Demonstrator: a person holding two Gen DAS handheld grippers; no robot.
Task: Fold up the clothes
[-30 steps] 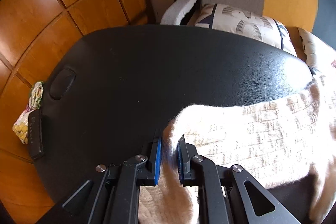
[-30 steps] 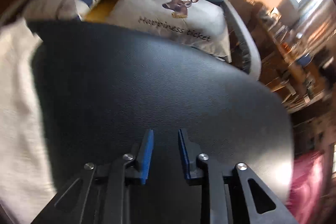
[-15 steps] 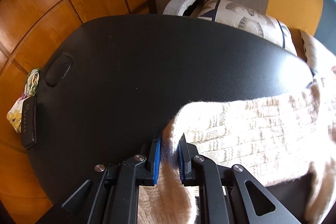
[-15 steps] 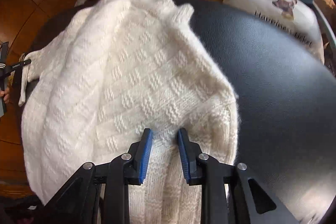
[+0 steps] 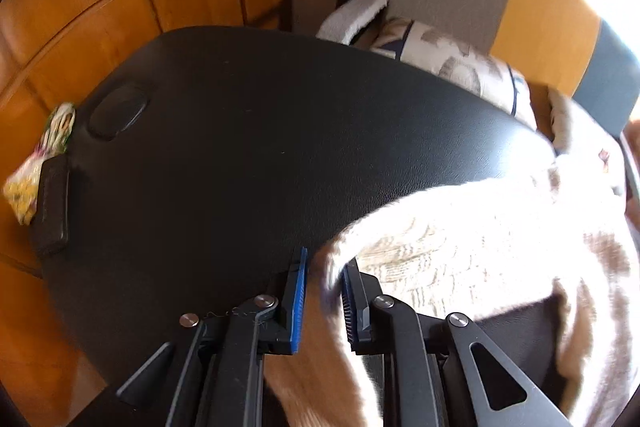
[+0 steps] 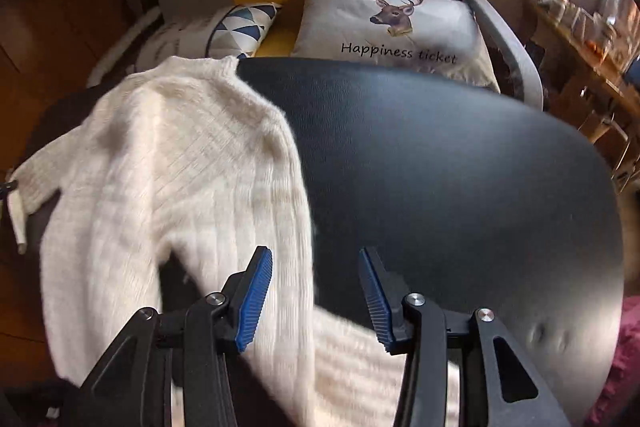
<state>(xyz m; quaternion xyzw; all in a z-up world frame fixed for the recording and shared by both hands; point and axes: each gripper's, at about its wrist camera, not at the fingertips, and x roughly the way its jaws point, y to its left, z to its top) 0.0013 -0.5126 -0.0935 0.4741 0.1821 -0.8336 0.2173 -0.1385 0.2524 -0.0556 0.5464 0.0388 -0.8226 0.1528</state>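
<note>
Spread apart now, the right gripper (image 6: 316, 291) has let its blue pads (image 6: 254, 301) go wide after being nearly together half a second ago, and the knit lies loose beneath them. 1 white sweater (image 6: 172, 187) lies on the black table (image 6: 460, 187), on the left part of that view, long axis running near to far, neckline at the far edge. The left gripper (image 5: 323, 301) stays clamped on a bunched sweater (image 5: 460, 235) edge at the near side of its view. Further left, 1 dark remote-like bar (image 5: 50, 211) sits at the table rim beside 1 floral cloth (image 5: 38, 163). Beyond the table, 2 cushions rest on the sofa: 1 deer cushion (image 6: 384, 27), 1 triangle-patterned cushion (image 6: 236, 27).
</note>
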